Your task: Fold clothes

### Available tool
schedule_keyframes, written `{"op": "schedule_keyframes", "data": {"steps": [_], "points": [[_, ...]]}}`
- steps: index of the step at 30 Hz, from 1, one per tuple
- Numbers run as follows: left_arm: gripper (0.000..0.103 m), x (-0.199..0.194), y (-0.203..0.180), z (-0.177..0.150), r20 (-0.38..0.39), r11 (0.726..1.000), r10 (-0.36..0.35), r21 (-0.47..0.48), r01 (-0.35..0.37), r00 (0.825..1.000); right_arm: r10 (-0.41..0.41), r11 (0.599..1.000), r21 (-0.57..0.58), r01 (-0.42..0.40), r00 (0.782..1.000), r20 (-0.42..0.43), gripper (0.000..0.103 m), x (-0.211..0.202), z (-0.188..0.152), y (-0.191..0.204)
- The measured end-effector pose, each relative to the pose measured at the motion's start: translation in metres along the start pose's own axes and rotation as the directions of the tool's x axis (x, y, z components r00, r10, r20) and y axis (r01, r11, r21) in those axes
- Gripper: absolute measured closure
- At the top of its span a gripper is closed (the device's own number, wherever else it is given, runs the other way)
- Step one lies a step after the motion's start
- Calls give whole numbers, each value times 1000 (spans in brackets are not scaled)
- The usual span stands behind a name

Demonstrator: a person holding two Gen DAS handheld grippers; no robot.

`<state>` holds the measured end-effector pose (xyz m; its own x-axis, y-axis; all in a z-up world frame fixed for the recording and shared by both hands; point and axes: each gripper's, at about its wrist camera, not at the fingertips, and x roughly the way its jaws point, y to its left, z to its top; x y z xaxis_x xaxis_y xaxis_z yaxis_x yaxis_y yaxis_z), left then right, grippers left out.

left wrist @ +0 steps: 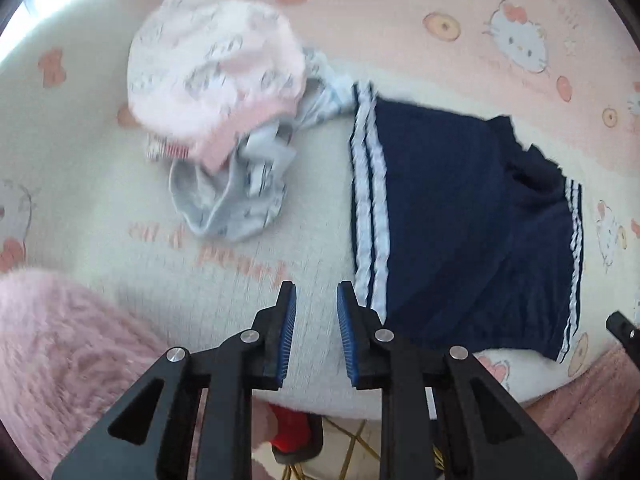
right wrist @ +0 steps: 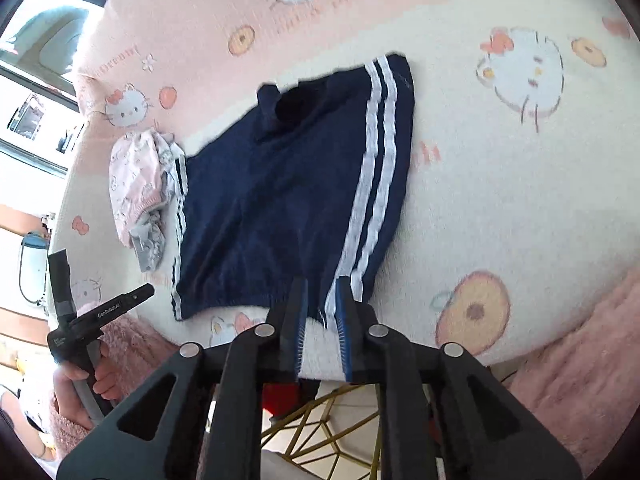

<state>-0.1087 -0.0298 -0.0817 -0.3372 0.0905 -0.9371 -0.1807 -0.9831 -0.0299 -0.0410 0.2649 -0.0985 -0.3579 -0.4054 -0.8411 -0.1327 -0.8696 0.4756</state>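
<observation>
Navy shorts (left wrist: 460, 220) with white side stripes lie flat on a cat-print blanket (left wrist: 440, 20), waistband towards me. My left gripper (left wrist: 316, 296) hovers open over bare blanket, just left of the shorts' near striped corner, with nothing between its blue pads. In the right wrist view the shorts (right wrist: 280, 200) fill the middle. My right gripper (right wrist: 322, 284) is open at the waistband's striped right corner, and fabric shows in the gap between its fingers. A tip of the right gripper's finger (left wrist: 620, 324) peeks in at the left view's right edge.
A crumpled pink garment (left wrist: 212, 88) lies on a grey one (left wrist: 232, 196), touching the shorts' far-left corner. Fluffy pink fabric (left wrist: 60, 340) drapes the near edge. Below the edge are gold wire legs (right wrist: 340, 432) and a red object (left wrist: 292, 428). A hand (right wrist: 96, 384) grips the left tool's handle.
</observation>
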Motion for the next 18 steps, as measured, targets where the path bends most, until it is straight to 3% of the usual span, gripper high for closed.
{"op": "schedule_keyframes", "data": {"steps": [4,8,10,12,15,18], "points": [[80,4,-62,51,42,972,-140,194,130,989,-70,997,-25,71,997,26,77,3,57,-4],[80,32,-130,87,6,886,-265,395,241,964,-151,987,-44,153,987,46,72,10,113,-10],[80,49,-160,102,-56,828,-322,467,310,945,-248,968,-35,248,969,15,72,31,133,-19],[80,66,-184,111,-97,781,-328,532,328,940,-296,955,-33,296,955,-11,71,51,147,-27],[80,85,-215,118,-117,711,-327,623,326,938,-303,953,-33,302,953,-16,71,73,160,-37],[80,102,-236,119,-110,658,-298,695,288,948,-288,955,-78,287,958,6,71,87,165,-41]]}}
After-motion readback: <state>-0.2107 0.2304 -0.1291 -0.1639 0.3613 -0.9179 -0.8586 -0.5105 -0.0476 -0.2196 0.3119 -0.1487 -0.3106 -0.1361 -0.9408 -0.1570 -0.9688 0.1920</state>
